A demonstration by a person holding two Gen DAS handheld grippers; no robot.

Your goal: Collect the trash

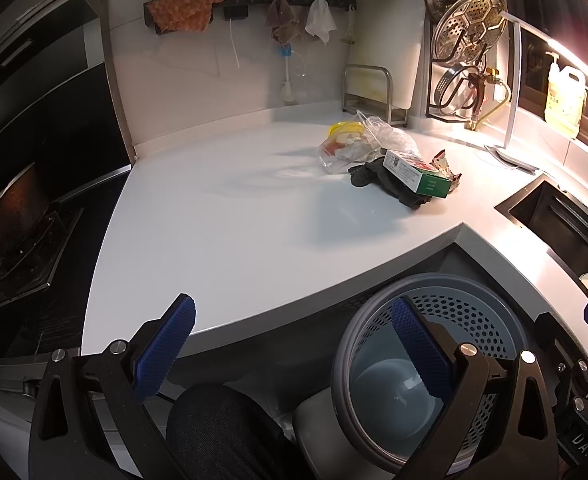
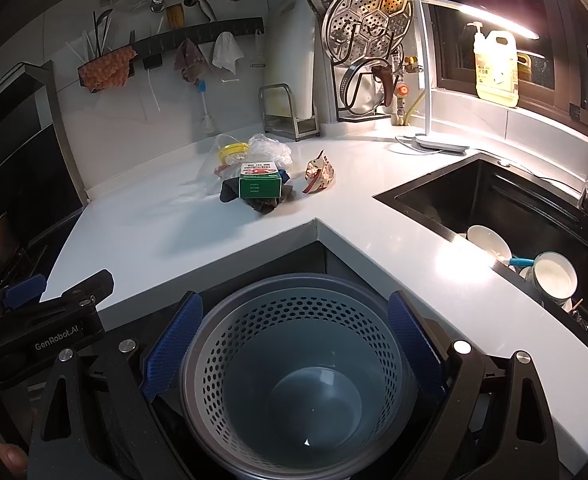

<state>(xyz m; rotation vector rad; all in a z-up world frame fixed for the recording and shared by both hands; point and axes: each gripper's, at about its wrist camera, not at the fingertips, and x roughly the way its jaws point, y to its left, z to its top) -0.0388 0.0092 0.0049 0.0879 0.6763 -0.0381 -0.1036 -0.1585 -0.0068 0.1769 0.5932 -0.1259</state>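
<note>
Trash pile (image 2: pixel 262 176) far back on table (image 2: pixel 174 232) | my left tongs (image 1: pixel 294 356) and right tongs (image 2: pixel 294 344) wide open, empty | perforated bin (image 2: pixel 294 364) below | risk: box slipping off cloth.

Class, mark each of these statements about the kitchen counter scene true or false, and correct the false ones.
1. The grey perforated plastic bin already holds trash. False: its inside looks bare.
2. The green and white cardboard box lies on a dark crumpled cloth. True.
3. The left gripper is clamped on the box. False: its jaws stand open, far from the box.
4. The crumpled red and white wrapper lies on the white counter, apart from the box. True.
5. The black sink holds white dishes. True.
6. The right gripper holds the wrapper. False: its jaws are open above the bin.
</note>
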